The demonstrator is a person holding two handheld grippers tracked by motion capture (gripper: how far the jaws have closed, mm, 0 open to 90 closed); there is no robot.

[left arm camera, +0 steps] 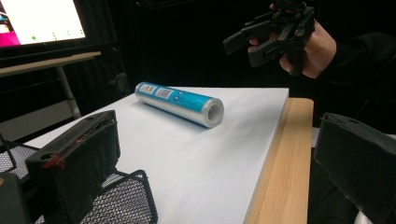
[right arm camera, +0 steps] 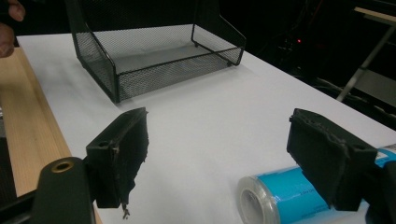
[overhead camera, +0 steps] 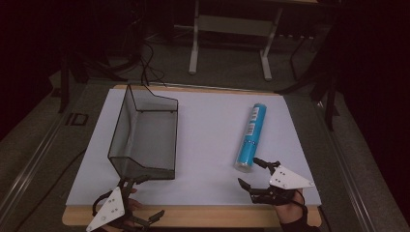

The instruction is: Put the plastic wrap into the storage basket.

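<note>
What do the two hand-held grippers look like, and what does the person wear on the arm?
Both the left gripper and the right gripper are black, with two blocky jaws each, padded with rough dark material. Each carries a pale grey three-cornered plate dotted with small holes. A thin black cable loops from each. The left gripper view shows a black sleeve on the right arm.

Both hand-held tools are showing black frames: the left gripper (overhead camera: 143,198) and right gripper (overhead camera: 250,173) are each carrying a pale grey three-cornered plate dotted with small screws, blocky black padded jaws, and the person is wearing a dark sleeve (left arm camera: 362,60)
</note>
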